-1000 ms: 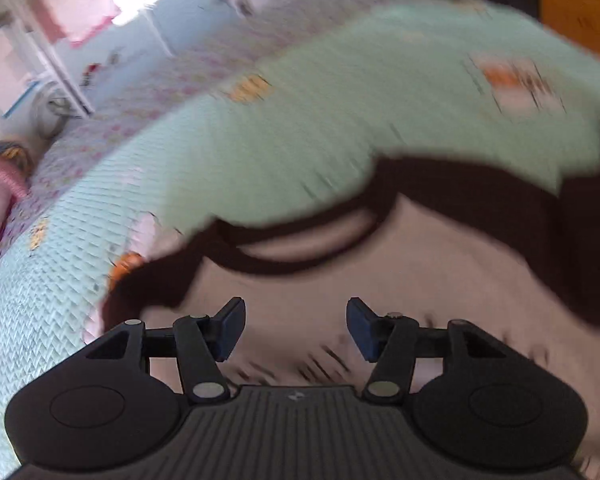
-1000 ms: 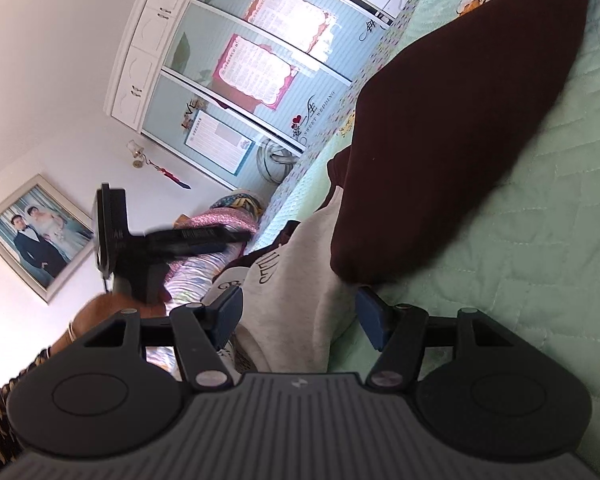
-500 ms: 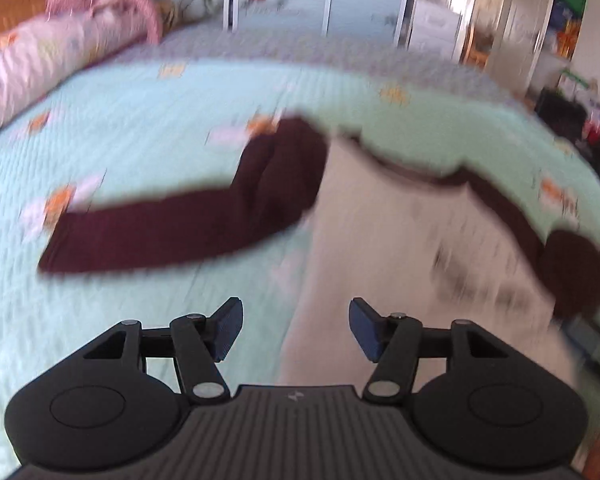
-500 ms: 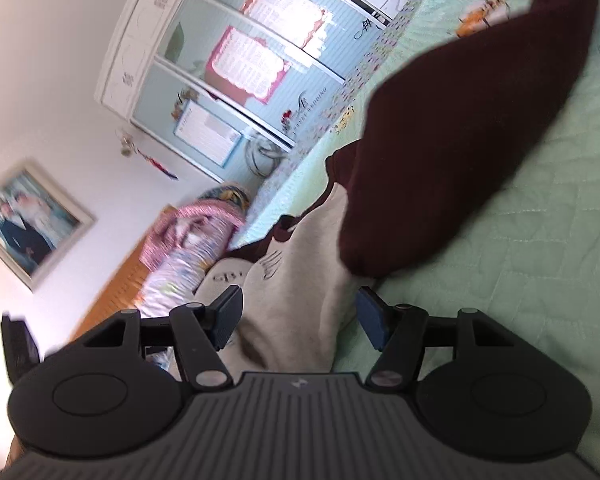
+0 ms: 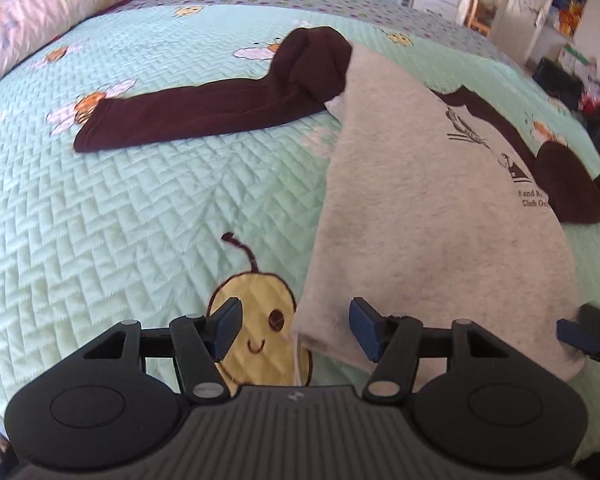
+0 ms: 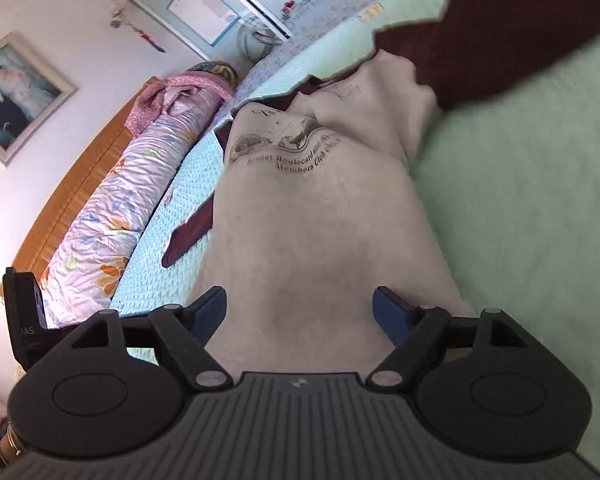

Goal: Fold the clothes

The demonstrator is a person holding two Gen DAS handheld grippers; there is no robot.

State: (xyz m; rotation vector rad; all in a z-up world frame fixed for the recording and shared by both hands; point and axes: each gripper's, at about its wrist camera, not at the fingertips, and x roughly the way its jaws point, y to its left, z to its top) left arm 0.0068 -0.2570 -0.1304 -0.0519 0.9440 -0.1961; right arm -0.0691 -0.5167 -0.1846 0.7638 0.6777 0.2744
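Fingers of the left gripper stand apart over the near corner of the grey sweatshirt, pinching nothing. Those of the right gripper have just been spreading wider, the cloth between them but unpinched. That sweatshirt lies flat on the green quilt, one dark brown sleeve stretched out sideways, a rolled flowered duvet beyond it.

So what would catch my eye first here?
Probably the grey sweatshirt with dark brown sleeves, spread on the mint-green quilt, one sleeve stretched out to the left. Next, the smiling yellow bee stitched into the quilt, just ahead of the open left tongs.
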